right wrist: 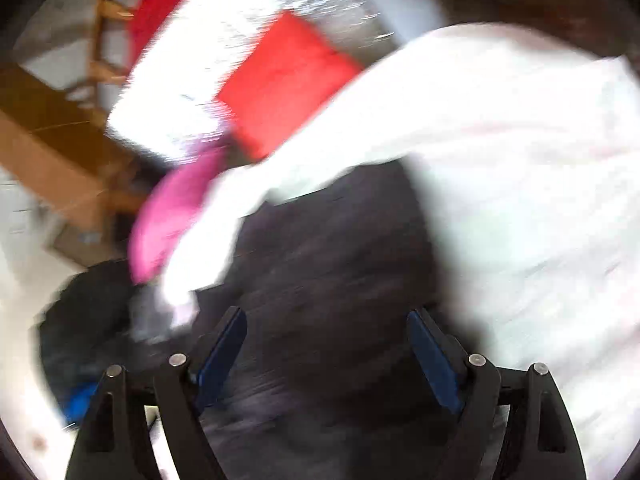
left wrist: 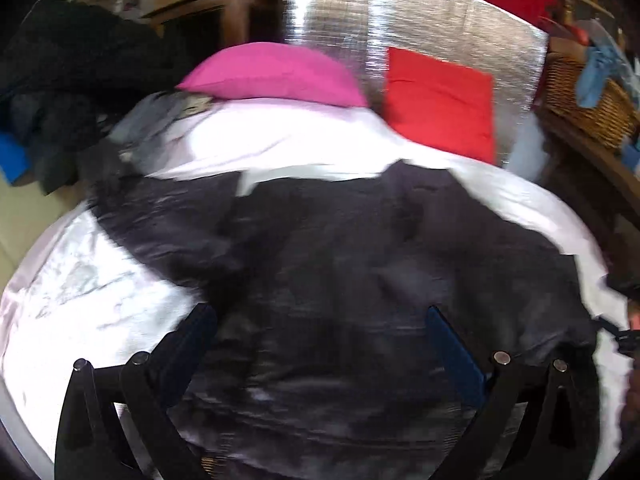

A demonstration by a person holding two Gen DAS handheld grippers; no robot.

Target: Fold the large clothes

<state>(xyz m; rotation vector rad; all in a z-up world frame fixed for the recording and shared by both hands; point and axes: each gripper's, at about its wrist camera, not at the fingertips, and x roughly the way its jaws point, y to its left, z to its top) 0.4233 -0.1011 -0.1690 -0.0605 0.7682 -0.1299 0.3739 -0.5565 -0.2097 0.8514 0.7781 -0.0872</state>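
Observation:
A large black garment [left wrist: 360,264] lies spread flat over the white sheet [left wrist: 80,288] of a bed. My left gripper [left wrist: 320,316] hovers over its near part, open, with only cloth showing below the gap between its blue pads. The right wrist view is heavily blurred. There the same black garment [right wrist: 340,264] lies under my right gripper [right wrist: 326,316], which is open with nothing gripped between its fingers [right wrist: 224,344]. White sheet [right wrist: 520,200] fills the right side of that view.
A pink pillow [left wrist: 276,76] and a red pillow [left wrist: 440,100] lean on a silver headboard [left wrist: 400,16]. A grey garment [left wrist: 152,124] and a dark clothes pile [left wrist: 60,80] lie at the left. A wicker basket [left wrist: 588,100] stands at the right.

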